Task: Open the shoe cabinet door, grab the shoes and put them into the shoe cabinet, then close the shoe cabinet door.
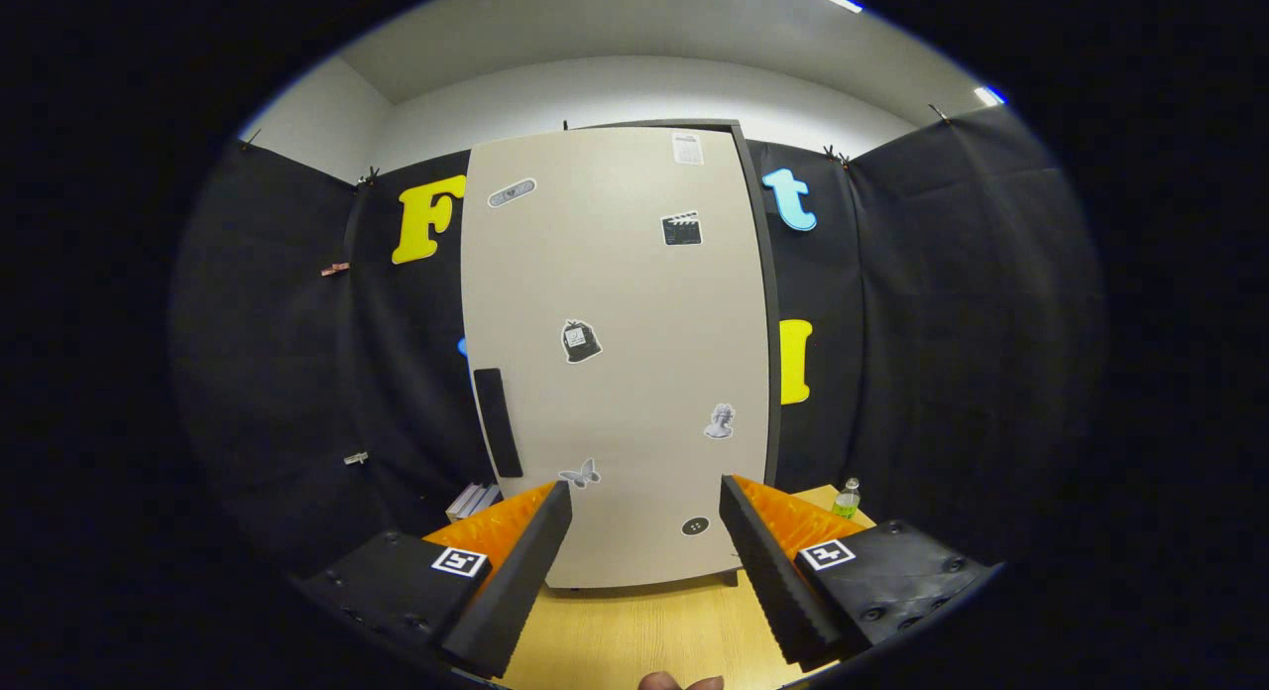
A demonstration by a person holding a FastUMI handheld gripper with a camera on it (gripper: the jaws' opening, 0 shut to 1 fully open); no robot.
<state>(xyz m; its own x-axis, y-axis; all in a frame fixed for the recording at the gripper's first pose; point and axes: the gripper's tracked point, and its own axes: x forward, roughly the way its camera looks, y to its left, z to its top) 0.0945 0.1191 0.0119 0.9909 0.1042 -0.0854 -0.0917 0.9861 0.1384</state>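
Straight ahead of the gripper [644,536] stands the shoe cabinet [620,358], upright on a light wooden table [644,631], its pale beige door [615,274] shut flush and facing the camera. Gripper is released: the two fingers [520,571] spread wide apart, nothing between them, both hanging over the tabletop short of the door and touching nothing. Door's lower edge shows in the gap between the fingertips. A dark vertical handle [497,421] sits near the door's left edge, low down, just beyond and above the left finger. Small stickers are scattered over the door face: a butterfly [580,473] close to the left fingertip, a round dark one [695,525] close to the right fingertip, others higher up. A dark frame edge [768,303] runs down the cabinet's right side. A clear bottle with a green cap [846,499] stands on the table to the cabinet's right, beyond the right finger. Some pale flat items [474,499], too small to identify, lie by the cabinet's lower left corner, behind the left finger. Fingertips of a person's hand [679,682] peek in at the near edge of the table, below the gripper.
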